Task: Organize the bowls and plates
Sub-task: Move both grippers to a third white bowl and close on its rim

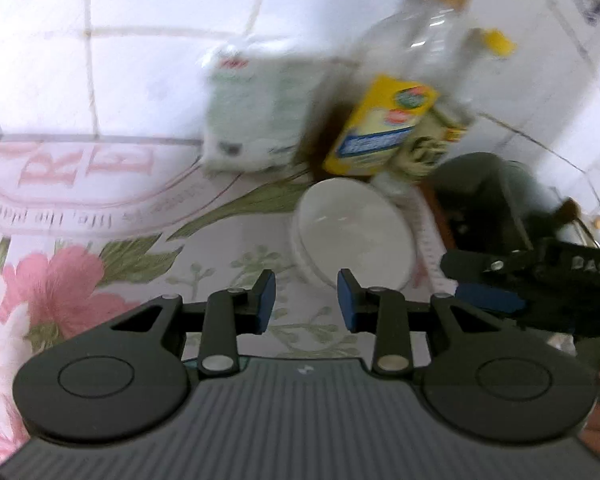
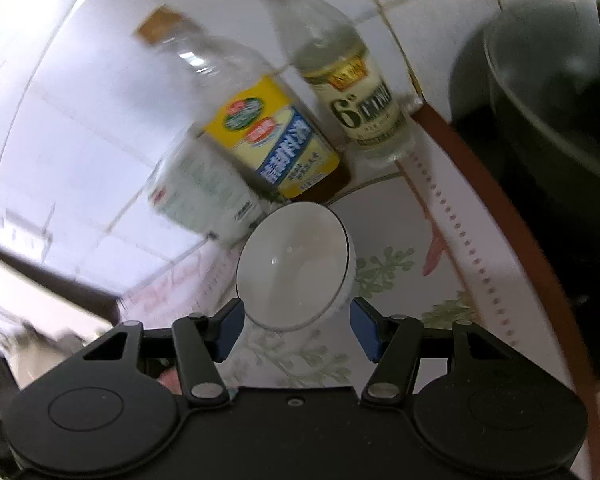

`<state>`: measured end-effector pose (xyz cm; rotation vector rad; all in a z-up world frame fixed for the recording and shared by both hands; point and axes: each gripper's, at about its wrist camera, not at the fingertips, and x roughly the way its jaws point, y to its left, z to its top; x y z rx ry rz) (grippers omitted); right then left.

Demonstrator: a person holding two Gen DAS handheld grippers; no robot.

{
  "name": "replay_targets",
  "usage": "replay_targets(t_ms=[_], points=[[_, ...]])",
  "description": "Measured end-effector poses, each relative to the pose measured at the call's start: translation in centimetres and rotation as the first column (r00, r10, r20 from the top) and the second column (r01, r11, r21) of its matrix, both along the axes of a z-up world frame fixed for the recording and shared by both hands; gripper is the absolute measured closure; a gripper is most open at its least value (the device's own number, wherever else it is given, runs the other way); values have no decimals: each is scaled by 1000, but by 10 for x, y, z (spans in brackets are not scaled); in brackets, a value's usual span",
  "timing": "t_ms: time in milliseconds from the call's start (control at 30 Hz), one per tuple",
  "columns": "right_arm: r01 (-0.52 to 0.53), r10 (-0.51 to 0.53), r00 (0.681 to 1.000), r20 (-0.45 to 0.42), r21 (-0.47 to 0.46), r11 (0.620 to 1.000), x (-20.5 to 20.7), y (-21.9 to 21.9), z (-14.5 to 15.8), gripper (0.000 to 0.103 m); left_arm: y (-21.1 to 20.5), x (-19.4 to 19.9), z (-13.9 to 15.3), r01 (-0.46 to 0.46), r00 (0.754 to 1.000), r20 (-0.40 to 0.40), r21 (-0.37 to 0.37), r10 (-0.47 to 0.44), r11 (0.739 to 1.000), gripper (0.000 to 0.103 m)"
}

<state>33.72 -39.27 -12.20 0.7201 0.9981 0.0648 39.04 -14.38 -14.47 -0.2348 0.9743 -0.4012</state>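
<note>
A white bowl [image 1: 354,232] stands on the flowered tablecloth [image 1: 100,272], in front of the bottles. My left gripper [image 1: 306,300] is open and empty, just short of the bowl's near left side. My right gripper [image 2: 296,326] is open with the bowl [image 2: 294,264] just ahead of its fingertips, not touching. In the left wrist view the right gripper's fingers [image 1: 488,296] reach in from the right, beside the bowl.
A yellow-labelled bottle [image 1: 384,120], a second clear bottle [image 2: 348,76] and a white packet [image 1: 256,116] stand against the tiled wall behind the bowl. A dark pot [image 2: 548,128] sits to the right past the tablecloth's edge.
</note>
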Motion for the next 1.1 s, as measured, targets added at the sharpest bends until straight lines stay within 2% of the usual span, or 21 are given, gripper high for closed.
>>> replay_targets(t_ms=[100,200,267,367,433,533,633,700,733,767,833,867,933,1000,1100], points=[[19,-18,999,-27,24,1000,12,-2,-12,38,-1,10,-10,0,1000,-11,-34,0,999,70],[42,-40,997,-60,29,999,24,-4,-23,38,-12,21,-18,12,1000,-28,-18,-13,1000,70],[50,-47,996,-80,33,998,31,-5,-32,38,-19,27,-23,4,1000,-29,4,-4,1000,65],[58,-55,993,-103,28,998,41,-4,-43,38,-27,35,-31,-9,1000,-27,41,10,999,62],[67,-64,990,-126,23,997,48,-2,-52,40,-30,41,-38,-7,999,-50,32,9,999,62],[60,-60,988,-141,-1,998,53,3,-60,50,-33,49,-48,-28,994,-103,2,28,1000,66],[92,-95,983,-156,-26,995,56,2,-64,56,-29,51,-57,-94,979,-189,-87,76,992,67],[105,-109,982,-152,-38,994,56,-2,-65,64,-32,48,-56,-97,982,-167,-75,83,993,73],[107,-112,982,-149,-41,993,56,-4,-65,67,-33,47,-56,-98,984,-157,-59,88,993,80],[105,-111,983,-146,-44,993,56,-5,-66,73,-34,46,-56,-101,983,-159,-59,91,993,84],[93,-100,985,-143,-58,994,58,-6,-67,82,-34,45,-56,-111,981,-166,-78,97,991,85],[94,-100,986,-136,-54,994,59,-6,-68,93,-35,45,-55,-107,982,-164,-72,94,992,85],[90,-97,987,-131,-56,994,60,-3,-67,91,-38,43,-52,-86,984,-161,-51,77,995,86],[61,-76,988,-131,-114,992,59,5,-61,92,-39,38,-45,-72,986,-150,-27,68,997,86],[44,-55,993,-104,-101,994,52,7,-50,92,-35,27,-31,-63,992,-113,-26,60,998,86]])
